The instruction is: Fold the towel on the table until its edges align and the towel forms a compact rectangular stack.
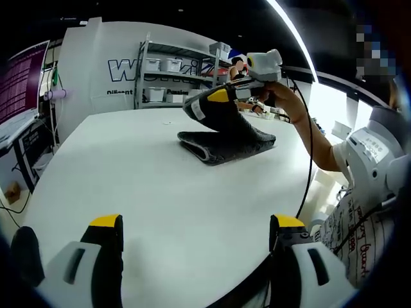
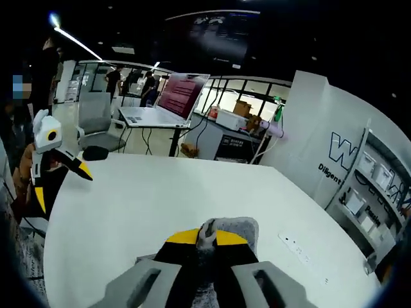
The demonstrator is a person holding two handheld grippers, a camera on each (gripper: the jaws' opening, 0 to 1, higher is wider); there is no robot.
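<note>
White tabletop [image 1: 128, 173], shelves [image 1: 167, 80] behind; right gripper [image 2: 207, 239] pinches the grey towel [image 1: 225, 138], lifting one edge; left gripper [image 1: 196, 228] spread, its base cut off

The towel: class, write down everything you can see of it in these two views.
The towel is dark grey and looks like soft, fuzzy cloth. It lies partly folded on the white table, its layered edge showing at the near end. One part is lifted up off the pile, pinched in the right tool. In the right gripper view a bunched bit of grey cloth sits clamped between the yellow-tipped jaws. The left tool is open and well away from it.
</note>
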